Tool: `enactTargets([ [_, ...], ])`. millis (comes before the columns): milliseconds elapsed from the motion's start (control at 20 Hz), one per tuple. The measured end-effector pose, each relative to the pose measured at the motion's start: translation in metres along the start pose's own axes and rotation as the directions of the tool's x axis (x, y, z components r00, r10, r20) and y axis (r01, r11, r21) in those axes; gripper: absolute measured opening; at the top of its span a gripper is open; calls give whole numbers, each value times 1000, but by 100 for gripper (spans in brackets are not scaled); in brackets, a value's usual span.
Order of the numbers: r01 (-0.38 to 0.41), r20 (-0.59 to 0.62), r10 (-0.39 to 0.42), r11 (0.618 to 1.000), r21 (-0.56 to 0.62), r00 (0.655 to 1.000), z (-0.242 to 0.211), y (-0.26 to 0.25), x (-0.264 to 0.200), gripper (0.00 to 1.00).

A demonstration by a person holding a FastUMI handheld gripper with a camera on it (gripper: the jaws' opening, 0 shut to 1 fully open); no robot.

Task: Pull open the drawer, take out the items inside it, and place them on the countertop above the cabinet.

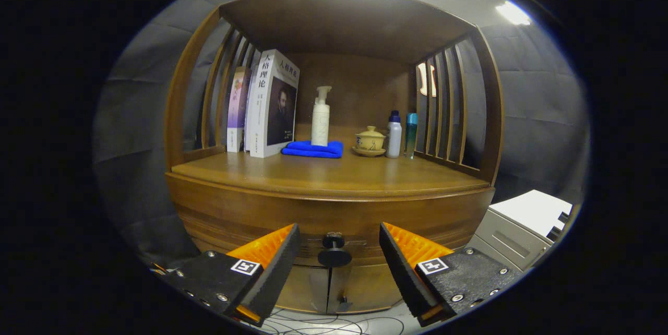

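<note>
A wooden cabinet stands straight ahead, its drawer front (334,223) closed under the countertop (339,176). A small dark round knob (334,250) sticks out of the drawer's middle. My gripper (339,238) is open, its two orange-and-black fingers (271,259) flanking the knob with a gap on each side, not touching it. The drawer's contents are hidden.
On the countertop's back stand upright books (269,108), a white pump bottle (320,118) on a folded blue cloth (313,149), a lidded yellow cup (370,141) and two small bottles (399,134). Slatted wooden sides enclose the shelf. A grey-white unit (522,223) sits to the right. Cables lie on the floor.
</note>
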State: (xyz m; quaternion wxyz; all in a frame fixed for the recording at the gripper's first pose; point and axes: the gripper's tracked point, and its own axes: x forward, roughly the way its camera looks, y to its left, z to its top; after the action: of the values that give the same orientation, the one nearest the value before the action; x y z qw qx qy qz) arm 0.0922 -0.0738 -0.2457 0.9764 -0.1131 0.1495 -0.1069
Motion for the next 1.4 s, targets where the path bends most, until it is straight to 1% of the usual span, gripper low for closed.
enactTargets([
  [250, -50, -58, 52, 998, 47, 997, -32, 9, 16, 93],
  [350, -48, -70, 50, 998, 37, 996, -41, 10, 23, 89],
  [400, -41, -71, 43, 999, 29, 997, -42, 8, 25, 83],
  [450, -37, -75, 39, 999, 27, 996, -46, 4, 27, 80],
  [650, -44, -64, 48, 997, 61, 997, -49, 2, 32, 49],
  [750, -42, -54, 45, 998, 50, 998, -49, 2, 32, 45],
  [850, -37, -55, 41, 997, 66, 998, -51, 2, 32, 41],
  [1050, -24, -65, 30, 995, 98, 997, -53, 1, 32, 27],
  [1200, -24, -64, 29, 997, 80, 998, -54, 1, 28, 26],
  [1400, -36, -63, 41, 995, 90, 997, -57, -3, 8, 26],
])
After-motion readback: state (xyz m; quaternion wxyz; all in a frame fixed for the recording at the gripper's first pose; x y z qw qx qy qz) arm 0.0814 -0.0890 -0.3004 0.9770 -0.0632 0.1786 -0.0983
